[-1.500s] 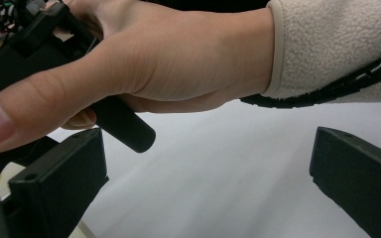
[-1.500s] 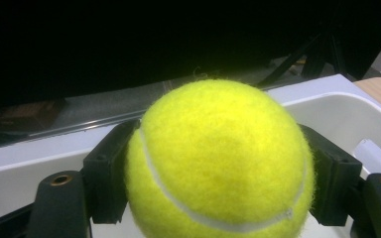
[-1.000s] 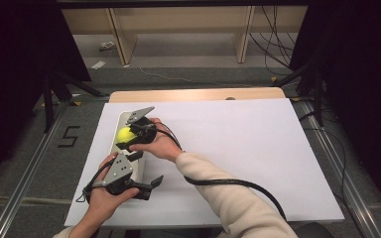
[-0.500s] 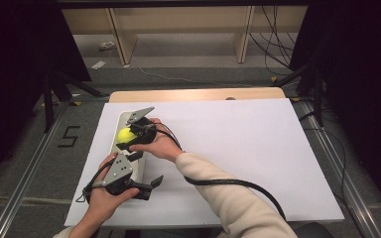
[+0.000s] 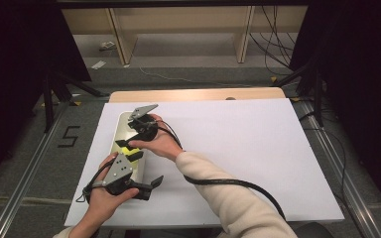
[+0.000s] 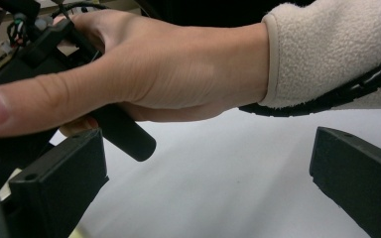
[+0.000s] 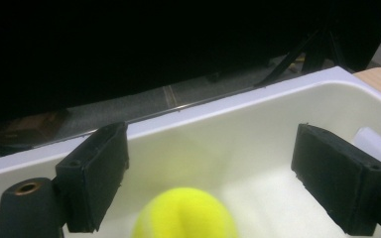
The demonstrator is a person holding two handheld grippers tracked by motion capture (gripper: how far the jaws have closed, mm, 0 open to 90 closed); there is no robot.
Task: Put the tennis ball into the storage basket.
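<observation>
A yellow ball point(image 5: 123, 148) lies low inside a white tray point(image 5: 120, 120) at the table's left. In the right gripper view the ball point(image 7: 185, 214) is a blur below and between the jaws, with the tray wall point(image 7: 238, 129) behind it. My right gripper point(image 5: 127, 140) hovers over the tray, open point(image 7: 218, 163), held by a hand crossing from the right. My left gripper point(image 5: 147, 168) rests near the front edge, just in front of the tray, jaws pointing right. It is open point(image 6: 208, 183), with bare white table between the jaws and the other hand point(image 6: 144, 74) above.
A white sheet point(image 5: 238, 148) covers the table, stretching wide to the right of the tray. A black cable point(image 5: 228, 183) trails from the right gripper along the sleeve. Floor rails and dark curtains flank the table.
The right gripper held the yellow ball above the tray; now its jaws have opened and the ball has dropped lower into the tray. The left gripper has stayed put.
</observation>
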